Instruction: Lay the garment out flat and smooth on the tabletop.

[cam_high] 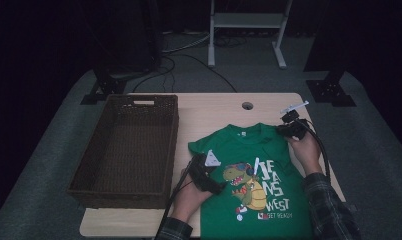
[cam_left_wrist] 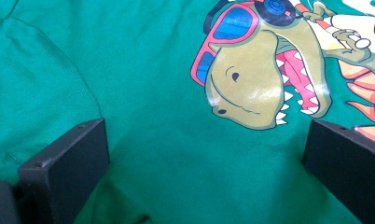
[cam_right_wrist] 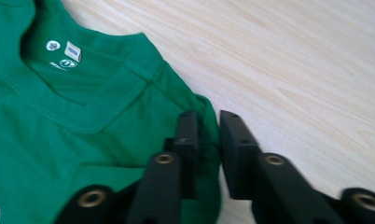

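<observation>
1. Green T-shirt (cam_high: 259,170) lies flat on the wooden surface (cam_high: 209,107), just right of the wicker basket (cam_high: 129,145).
2. Left tool (cam_left_wrist: 204,158) rests on the shirt beside the dinosaur print (cam_left_wrist: 265,79), jaws spread wide, gripping nothing.
3. Right tool (cam_right_wrist: 208,140) sits at the shirt's shoulder edge, jaws slightly parted around the fabric fold.

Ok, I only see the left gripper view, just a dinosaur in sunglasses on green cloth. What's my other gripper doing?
Observer: The right gripper is at the T-shirt's shoulder beside the collar. Its fingers are slightly apart, with the shirt's edge between them.
Operator: Is the shirt lying flat?
Observer: Yes, it is spread on the wooden table, print up, with the collar away from you.
Operator: Is there anything else on the table?
Observer: A brown wicker basket sits left of the shirt.
</observation>
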### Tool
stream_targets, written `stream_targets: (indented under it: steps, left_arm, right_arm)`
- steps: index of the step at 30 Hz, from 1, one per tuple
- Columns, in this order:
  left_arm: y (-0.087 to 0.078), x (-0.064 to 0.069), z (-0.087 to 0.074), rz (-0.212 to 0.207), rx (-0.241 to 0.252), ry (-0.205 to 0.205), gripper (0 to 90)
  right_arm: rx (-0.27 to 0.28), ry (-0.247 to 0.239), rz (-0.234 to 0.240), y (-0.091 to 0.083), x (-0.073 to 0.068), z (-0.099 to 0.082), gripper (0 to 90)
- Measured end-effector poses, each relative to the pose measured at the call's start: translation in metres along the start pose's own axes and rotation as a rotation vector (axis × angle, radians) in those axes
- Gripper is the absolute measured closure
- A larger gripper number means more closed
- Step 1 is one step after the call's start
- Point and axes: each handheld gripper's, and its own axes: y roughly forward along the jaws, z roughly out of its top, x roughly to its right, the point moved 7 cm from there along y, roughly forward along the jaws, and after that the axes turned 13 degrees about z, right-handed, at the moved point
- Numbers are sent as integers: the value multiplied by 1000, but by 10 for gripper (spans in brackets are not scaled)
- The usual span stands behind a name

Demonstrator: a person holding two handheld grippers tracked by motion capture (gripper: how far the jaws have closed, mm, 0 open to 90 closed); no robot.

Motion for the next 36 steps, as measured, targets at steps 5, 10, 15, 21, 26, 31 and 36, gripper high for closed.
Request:
stream_targets:
  steps: [5, 10, 15, 21, 26, 31, 36]
  left_arm:
    - [0, 0, 0, 0, 0, 0, 0]
    - [0, 0, 0, 0, 0, 0, 0]
    - [0, 0, 0, 0, 0, 0, 0]
    - [0, 0, 0, 0, -1, 0, 0]
    - [0, 0, 0, 0, -1, 0, 0]
    - [0, 0, 0, 1, -1, 2, 0]
    - [0, 0, 0, 1, -1, 1, 0]
  right_arm:
    - [24, 22, -18, -2, 4, 1, 608]
    - [73, 79, 1, -13, 7, 2, 518]
    - [105, 90, 37, -26, 3, -1, 505]
    - [119, 77, 46, -38, -5, -9, 517]
    - [130, 63, 51, -44, -13, -17, 521]
    - [137, 49, 55, -49, -20, -24, 526]
    - [147, 44, 69, -51, -28, -29, 533]
